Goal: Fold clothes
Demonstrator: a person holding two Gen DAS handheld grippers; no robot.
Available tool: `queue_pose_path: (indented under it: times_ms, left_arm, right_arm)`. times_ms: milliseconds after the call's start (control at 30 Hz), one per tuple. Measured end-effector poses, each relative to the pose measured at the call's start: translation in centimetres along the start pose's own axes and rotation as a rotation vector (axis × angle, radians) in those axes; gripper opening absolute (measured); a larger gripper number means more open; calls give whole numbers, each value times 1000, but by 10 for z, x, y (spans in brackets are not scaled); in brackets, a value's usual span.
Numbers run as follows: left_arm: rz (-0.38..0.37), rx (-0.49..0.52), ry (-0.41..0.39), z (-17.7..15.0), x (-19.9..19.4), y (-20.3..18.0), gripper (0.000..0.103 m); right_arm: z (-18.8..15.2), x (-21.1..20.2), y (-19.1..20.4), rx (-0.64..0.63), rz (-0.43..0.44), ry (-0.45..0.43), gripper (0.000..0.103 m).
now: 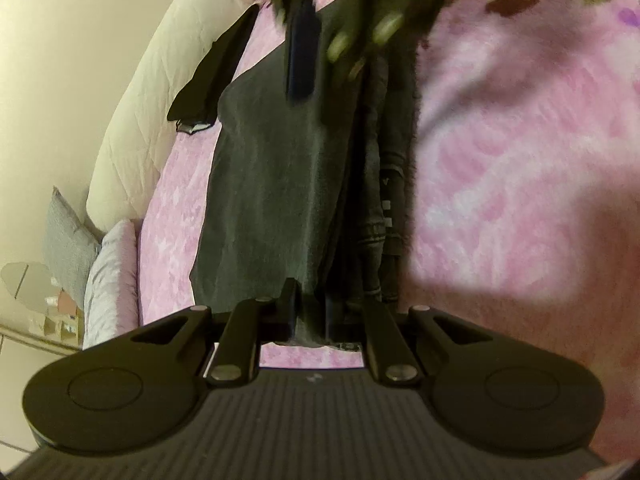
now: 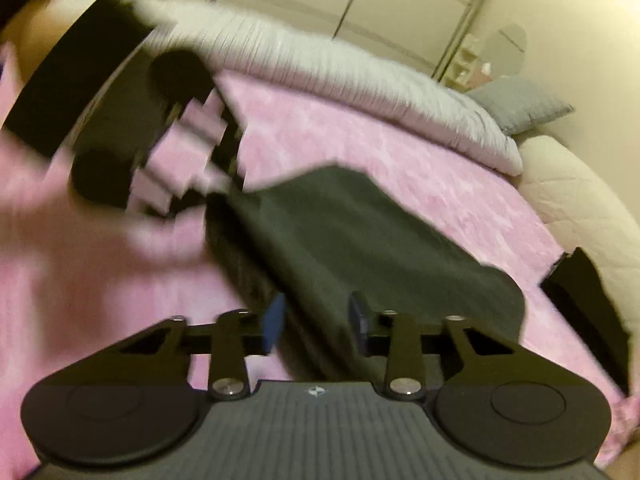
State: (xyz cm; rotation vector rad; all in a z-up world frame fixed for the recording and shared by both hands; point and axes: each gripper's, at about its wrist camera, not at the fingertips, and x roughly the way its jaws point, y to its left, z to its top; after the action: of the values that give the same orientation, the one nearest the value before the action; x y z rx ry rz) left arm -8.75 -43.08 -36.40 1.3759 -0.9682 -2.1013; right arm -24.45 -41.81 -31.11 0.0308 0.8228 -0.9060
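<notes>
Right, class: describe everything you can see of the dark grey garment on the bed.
The dark grey soft-knit garment lies stretched lengthwise across the fuzzy pink blanket. It looks matte and partly folded, with bunched folds and small white markings along one side. The left tongs are shut on its near edge; the right tongs sit open at the opposite end.

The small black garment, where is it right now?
In the left wrist view, the small black garment lies upper left on the pink bedspread, between the dark grey garment and white quilt.
</notes>
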Motion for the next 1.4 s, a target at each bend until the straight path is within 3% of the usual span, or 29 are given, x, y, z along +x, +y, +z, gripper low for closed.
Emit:
queue_pose_path:
  times_ms: [100, 233, 333, 367, 467, 567, 667, 800, 867, 933, 1000, 1100, 1300, 1400]
  left_arm:
    - [-8, 20, -14, -5, -3, 1, 9]
    - [-39, 7, 4, -8, -12, 10, 16]
    - [-5, -9, 17, -8, -29, 13, 40]
    - [15, -15, 23, -8, -36, 13, 55]
    - [36, 27, -18, -5, -57, 0, 68]
    - [-7, 86, -44, 4, -47, -17, 67]
    - [-34, 71, 0, 2, -21, -22, 61]
    - [-65, 44, 26, 0, -1, -18, 62]
    - [-74, 43, 20, -2, 0, -16, 62]
    - [-83, 47, 13, -4, 1, -14, 62]
    - [-89, 43, 6, -5, 4, -12, 64]
    - [-93, 23, 1, -7, 6, -8, 66]
    - [-93, -10, -2, -9, 6, -5, 67]
    - [-74, -25, 15, -1, 3, -4, 75]
  right_arm:
    - [15, 24, -2, 84, 47, -2, 12]
    - [17, 51, 4, 89, 69, 54, 13]
    - [20, 50, 1, 86, 81, 71, 13]
    - [19, 51, -1, 92, 90, 73, 13]
    - [19, 52, -7, 105, 110, 79, 13]
    - [15, 51, -9, 142, 121, 76, 13]
    - [13, 49, -14, 199, 138, 73, 14]
    - [12, 39, -22, 193, 169, 73, 17]
    - [10, 23, -22, 125, 133, 70, 34]
    - [2, 3, -15, 19, 76, 58, 61]
    - [-11, -8, -2, -113, 24, 77, 66]
    - [-28, -5, 17, -298, -29, 111, 65]
    - [-32, 40, 46, -563, -88, 132, 65]
    - [-22, 47, 38, -530, -58, 128, 41]
